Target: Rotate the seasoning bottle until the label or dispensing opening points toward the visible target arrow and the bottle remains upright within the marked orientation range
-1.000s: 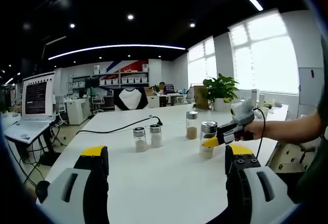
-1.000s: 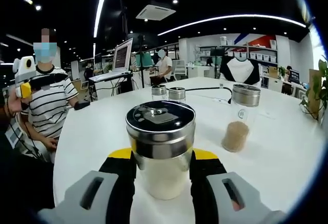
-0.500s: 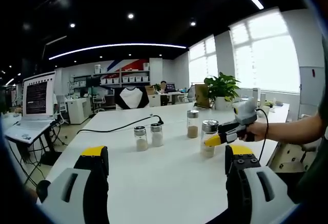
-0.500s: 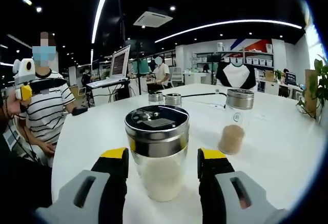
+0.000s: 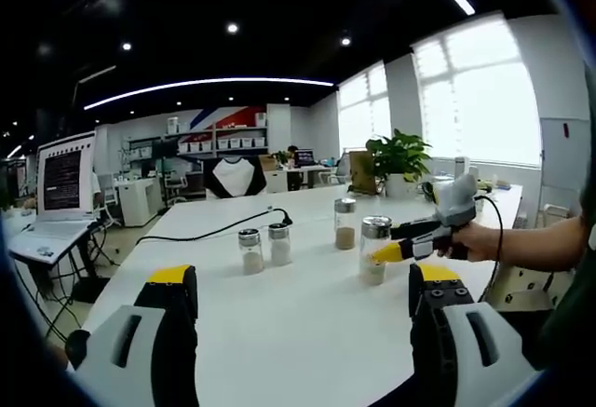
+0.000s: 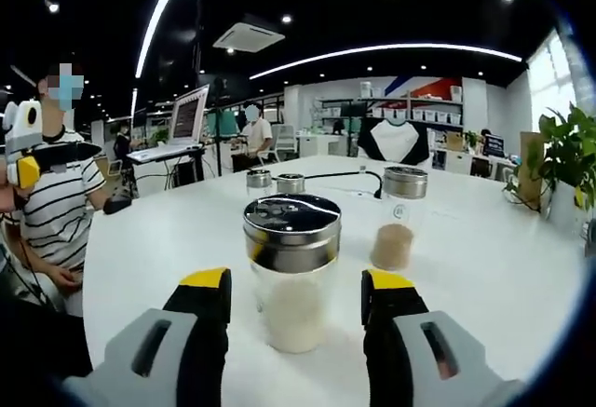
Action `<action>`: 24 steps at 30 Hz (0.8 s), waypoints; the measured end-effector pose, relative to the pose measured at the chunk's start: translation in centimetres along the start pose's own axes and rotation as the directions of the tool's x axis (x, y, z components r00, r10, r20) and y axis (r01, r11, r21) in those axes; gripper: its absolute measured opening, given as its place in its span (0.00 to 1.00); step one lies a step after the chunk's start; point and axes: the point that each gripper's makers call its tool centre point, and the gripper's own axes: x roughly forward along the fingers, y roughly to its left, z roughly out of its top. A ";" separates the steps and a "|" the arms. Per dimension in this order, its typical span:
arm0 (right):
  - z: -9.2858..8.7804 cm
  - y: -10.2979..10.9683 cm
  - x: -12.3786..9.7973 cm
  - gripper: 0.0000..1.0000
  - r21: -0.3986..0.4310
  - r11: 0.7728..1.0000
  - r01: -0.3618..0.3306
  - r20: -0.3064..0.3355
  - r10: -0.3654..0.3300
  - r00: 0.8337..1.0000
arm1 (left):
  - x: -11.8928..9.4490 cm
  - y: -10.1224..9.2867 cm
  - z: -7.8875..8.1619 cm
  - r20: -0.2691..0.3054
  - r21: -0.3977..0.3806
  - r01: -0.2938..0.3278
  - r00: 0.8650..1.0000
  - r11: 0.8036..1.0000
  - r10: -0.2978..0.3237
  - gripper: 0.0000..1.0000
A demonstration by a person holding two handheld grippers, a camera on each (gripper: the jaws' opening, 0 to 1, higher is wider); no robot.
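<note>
Standing upright at the lower centre of the right gripper view, the seasoning bottle [image 6: 292, 281] is seen on the white surface [image 6: 484, 267], with pale powder in its glass body and a steel lid on top. The right gripper [image 6: 294, 309] is shown with its jaws spread wide, one on either side of the bottle and clear of the glass; nothing is held. A taller jar [image 6: 399, 217] of brown powder is placed to the upper right of the bottle, and two small shakers [image 6: 274, 183] are set behind it at mid-frame. A seated person [image 6: 48, 202] in a striped shirt is visible at the left edge.

In the left gripper view, the left gripper [image 5: 303, 309] is held wide open and empty above bare surface. The same bottle [image 5: 374, 250] appears right of centre, with the right gripper [image 5: 384, 251] beside it, carried by a hand [image 5: 477, 240]. A black cable [image 5: 209, 231] is laid across the surface at centre left.
</note>
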 end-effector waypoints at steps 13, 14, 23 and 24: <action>-1.5 -0.1 0.6 0.55 0.108 0.963 0.246 -0.032 -0.244 0.969 | 0.1 0.1 -0.6 -0.018 -0.011 -0.007 1.000 1.000 0.007 1.00; -1.7 -0.2 0.5 0.55 0.131 0.955 0.266 -0.043 -0.263 0.964 | 0.1 0.0 -0.5 -0.018 -0.009 -0.004 1.000 1.000 0.004 1.00; -0.6 -0.4 0.6 0.57 0.178 0.916 0.359 -0.010 -0.363 0.932 | 0.0 0.3 -0.2 -0.007 -0.005 -0.009 1.000 1.000 0.009 0.99; -0.5 -0.3 0.7 0.57 0.178 0.916 0.360 -0.009 -0.364 0.931 | 0.1 0.2 -0.3 -0.010 -0.005 -0.008 1.000 1.000 0.008 0.99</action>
